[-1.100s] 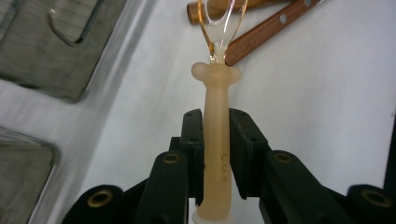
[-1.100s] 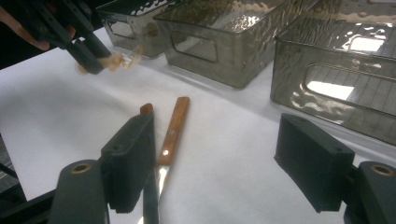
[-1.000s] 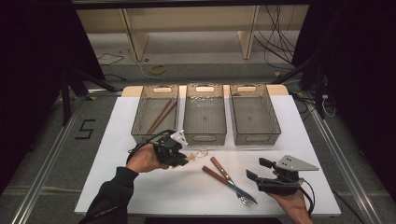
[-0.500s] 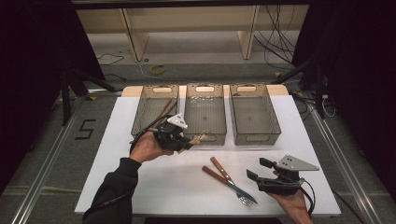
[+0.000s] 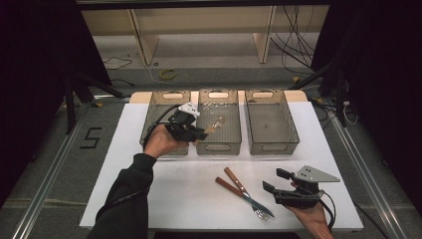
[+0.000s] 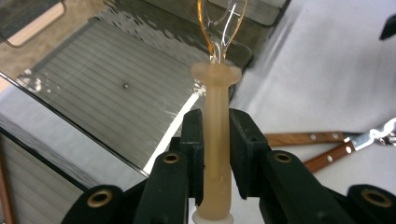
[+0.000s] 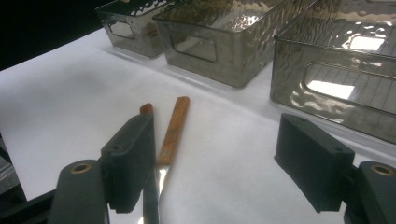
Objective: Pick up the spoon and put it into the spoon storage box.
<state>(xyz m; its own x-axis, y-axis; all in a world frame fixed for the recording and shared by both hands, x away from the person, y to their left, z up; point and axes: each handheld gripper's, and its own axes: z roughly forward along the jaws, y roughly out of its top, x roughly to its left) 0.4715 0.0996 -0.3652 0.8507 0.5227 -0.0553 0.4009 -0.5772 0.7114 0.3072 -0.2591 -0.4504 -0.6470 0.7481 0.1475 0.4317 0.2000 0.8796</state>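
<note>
We've got the left gripper [image 5: 199, 133] pinching a spoon [image 6: 215, 140] by its pale handle, bowl sticking out ahead over the middle bin [image 5: 219, 142]. Our right gripper [image 5: 279, 183] sits spread wide on the tabletop [image 5: 149, 199], two wooden-handled utensils [image 7: 173, 128] just ahead of it.

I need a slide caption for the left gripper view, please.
Left gripper shut on a spoon by its pale handle, above the middle bin.
</note>
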